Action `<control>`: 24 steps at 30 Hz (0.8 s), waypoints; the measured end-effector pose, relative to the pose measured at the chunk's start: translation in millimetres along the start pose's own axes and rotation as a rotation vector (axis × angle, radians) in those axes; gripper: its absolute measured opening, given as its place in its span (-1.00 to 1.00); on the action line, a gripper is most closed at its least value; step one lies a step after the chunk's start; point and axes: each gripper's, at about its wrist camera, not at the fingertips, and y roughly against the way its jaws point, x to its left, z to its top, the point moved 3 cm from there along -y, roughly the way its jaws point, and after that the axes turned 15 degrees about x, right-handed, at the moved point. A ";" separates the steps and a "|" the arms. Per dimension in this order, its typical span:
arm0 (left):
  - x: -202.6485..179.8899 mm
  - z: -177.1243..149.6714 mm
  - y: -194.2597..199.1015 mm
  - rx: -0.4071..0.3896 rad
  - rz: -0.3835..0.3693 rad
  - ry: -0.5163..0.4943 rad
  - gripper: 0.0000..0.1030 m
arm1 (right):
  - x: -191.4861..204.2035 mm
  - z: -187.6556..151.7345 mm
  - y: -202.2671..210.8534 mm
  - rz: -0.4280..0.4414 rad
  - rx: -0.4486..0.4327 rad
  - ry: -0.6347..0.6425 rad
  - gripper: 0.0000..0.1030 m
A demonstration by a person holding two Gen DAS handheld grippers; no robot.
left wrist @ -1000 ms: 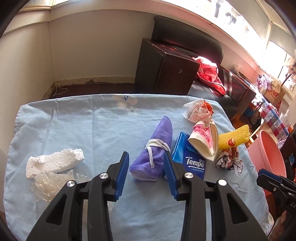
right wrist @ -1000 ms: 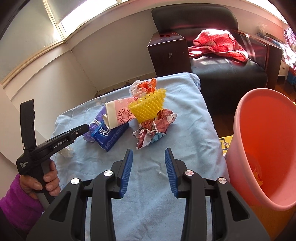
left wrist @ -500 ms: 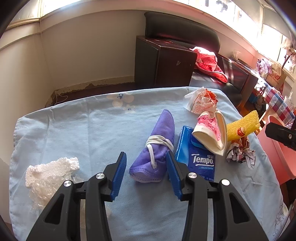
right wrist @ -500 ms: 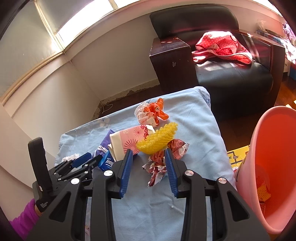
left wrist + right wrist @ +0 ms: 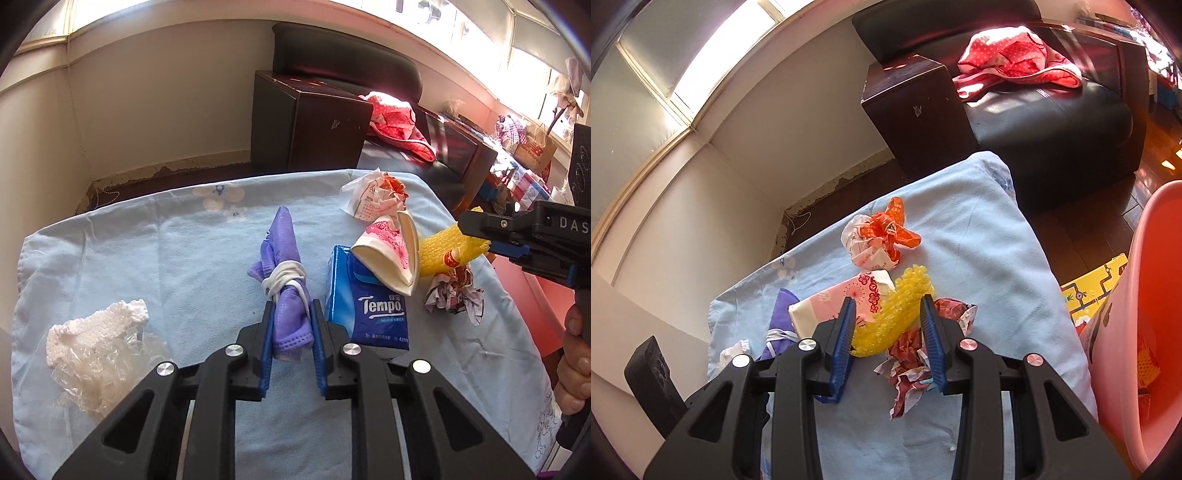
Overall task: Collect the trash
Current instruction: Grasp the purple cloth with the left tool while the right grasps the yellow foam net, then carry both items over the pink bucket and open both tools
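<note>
A table covered with a light blue cloth point(image 5: 155, 258) stands in a room with beige walls, and behind it there is a dark leather armchair point(image 5: 1052, 110) with a red dotted garment point(image 5: 1015, 59) on its seat.

At the left side of the cloth lies white foam netting point(image 5: 99, 325) with a piece of clear plastic film point(image 5: 99, 373) on its near part. Near the middle lies a purple face mask point(image 5: 286, 291), rolled up and tied with its white straps. The left gripper point(image 5: 291, 332) is clenched on the near end of this mask, with both blue pads pressing against it. Just beside the mask on the right lies a blue tissue pack point(image 5: 369, 302). A flattened paper cup point(image 5: 391, 254) with a pink flower print rests on the far end of the pack. Behind the cup lies a crumpled white and orange wrapper point(image 5: 373, 199).

To the right of the cup there is yellow foam netting point(image 5: 897, 317), and next to it a ball of crumpled printed paper point(image 5: 916, 350). The right gripper point(image 5: 888, 332) is around the yellow netting with its fingers spread; the pads do not seem to squeeze it. At the far right, beside the table, stands a pink plastic bin point(image 5: 1126, 314), and some trash is visible inside it.
</note>
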 end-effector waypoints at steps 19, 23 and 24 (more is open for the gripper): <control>-19.9 -30.6 74.9 -0.111 -0.050 0.037 -0.67 | -9.9 -44.6 76.7 -0.048 -0.175 0.110 -0.81; -38.7 -32.9 87.1 -0.127 -0.066 0.007 -0.67 | -20.9 -54.0 104.2 -0.106 -0.236 0.113 -0.81; -44.3 -33.4 89.8 -0.131 -0.071 -0.003 -0.67 | -25.7 -56.8 110.7 -0.119 -0.248 0.106 -0.81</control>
